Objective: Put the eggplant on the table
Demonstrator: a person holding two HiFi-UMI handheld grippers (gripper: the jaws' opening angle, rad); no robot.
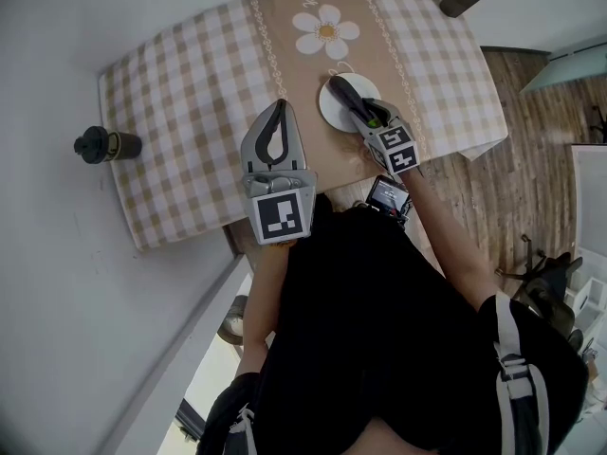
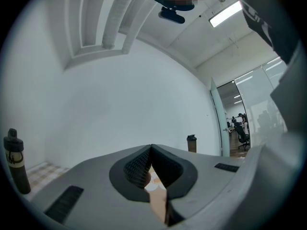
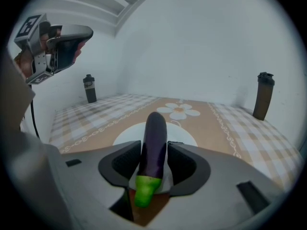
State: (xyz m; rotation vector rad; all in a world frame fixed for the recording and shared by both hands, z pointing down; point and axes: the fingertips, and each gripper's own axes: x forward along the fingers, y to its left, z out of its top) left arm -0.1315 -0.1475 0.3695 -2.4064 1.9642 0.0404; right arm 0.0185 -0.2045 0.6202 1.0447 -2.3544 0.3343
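Holding at the start, by my reckoning: the eggplant (image 3: 156,128) is not yet on the table (image 1: 190,83) and the whole move is left to do.

Far out to the left of my left gripper (image 1: 278,107) a dark bottle (image 1: 106,145) stands at the table's edge, capped, so I cannot say what is in it. That gripper hangs level above the checked cloth, near the table's front edge, its jaws together at the tips with nothing between them. It has no part in this yet.

My right gripper (image 3: 155,145) tilts down over the white plate (image 3: 125,137), jaws spread wide, one on each side of the eggplant. The eggplant lies lengthwise between them, green stem end back toward me, purple tip pointing ahead. The pads sit just beside its skin, but I see no squeeze on it — I judge it to lie loose on the plate. The plate holds nothing else.

Ahead of those jaws lies the runner with its daisy; further right stands a second dark bottle (image 3: 264,96), also capped.

What remains: close on the eggplant, lift it clear of the plate, and lay it on bare cloth beside the plate.
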